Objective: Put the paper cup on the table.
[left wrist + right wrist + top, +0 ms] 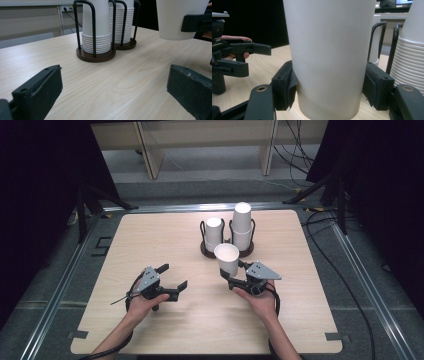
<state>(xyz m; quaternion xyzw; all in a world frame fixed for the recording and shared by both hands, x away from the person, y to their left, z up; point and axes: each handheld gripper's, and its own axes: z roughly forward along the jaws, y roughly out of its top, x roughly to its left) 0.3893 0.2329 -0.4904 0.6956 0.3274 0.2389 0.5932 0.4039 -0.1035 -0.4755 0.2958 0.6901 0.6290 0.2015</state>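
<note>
High view: the right claw (235,272) grips a single white paper cup (227,258), mouth up and leaning a little, lifted off the table (150,325) just in front of the two wire cup holders (227,247); the shorter stack (214,232) sits in the left holder, the taller stack (242,225) in the right. The left claw (175,280) rests low, well apart from the cup, spread wide and empty. Left gripper view: jaws wide with bare table between; the cup (178,18) hangs at upper right, its bottom clear of the table, the other claw's jaw against its wall. Right gripper view: both pads (287,87) press the cup's (329,57) lower wall from opposite sides. Judgement: the cup is very light, thin-walled and easily crushed, with smooth sides likely to slip; the low hold near the stiffer base suits it, with gentle squeeze only. A second hold is best taken at the rolled rim.
</note>
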